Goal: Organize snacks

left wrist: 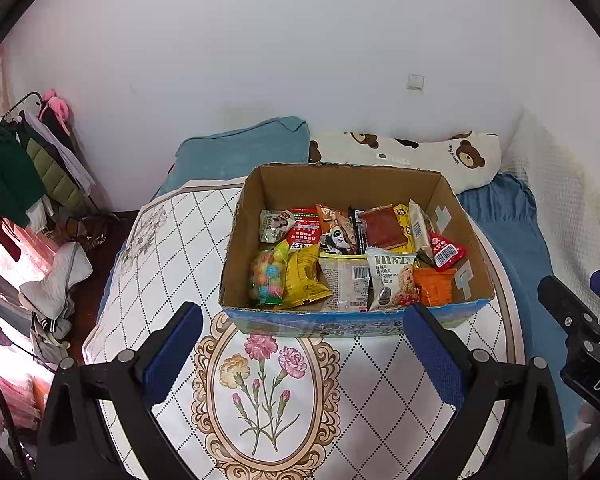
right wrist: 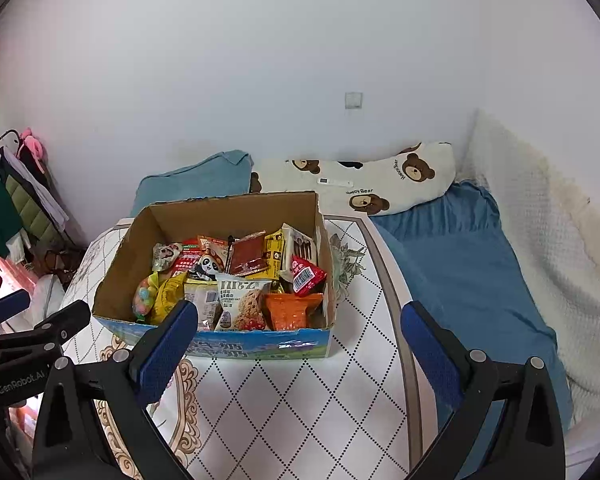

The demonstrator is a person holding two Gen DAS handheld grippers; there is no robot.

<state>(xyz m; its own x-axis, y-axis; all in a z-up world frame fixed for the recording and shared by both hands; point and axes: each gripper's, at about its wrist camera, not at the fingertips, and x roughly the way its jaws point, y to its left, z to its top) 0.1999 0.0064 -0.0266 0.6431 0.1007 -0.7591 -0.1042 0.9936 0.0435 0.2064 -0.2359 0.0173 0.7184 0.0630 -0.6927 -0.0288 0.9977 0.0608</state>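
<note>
We hold the left gripper (left wrist: 302,354) spread wide with nothing between its jaws, poised over the floral mat (left wrist: 260,392). Just ahead of it sits the box (left wrist: 340,322), open-topped and full of snacks: a candy bag (left wrist: 266,278) at the near left corner, a yellow packet (left wrist: 305,280) beside it, a cookie pack (left wrist: 392,280) and an orange packet (left wrist: 434,286) toward the right. We keep the right gripper (right wrist: 300,354) wide open too, also empty; from it the box (right wrist: 260,346) lies ahead and to the left, its near wall partly behind the left finger. Beyond the box lies a bear pillow (right wrist: 380,184).
</note>
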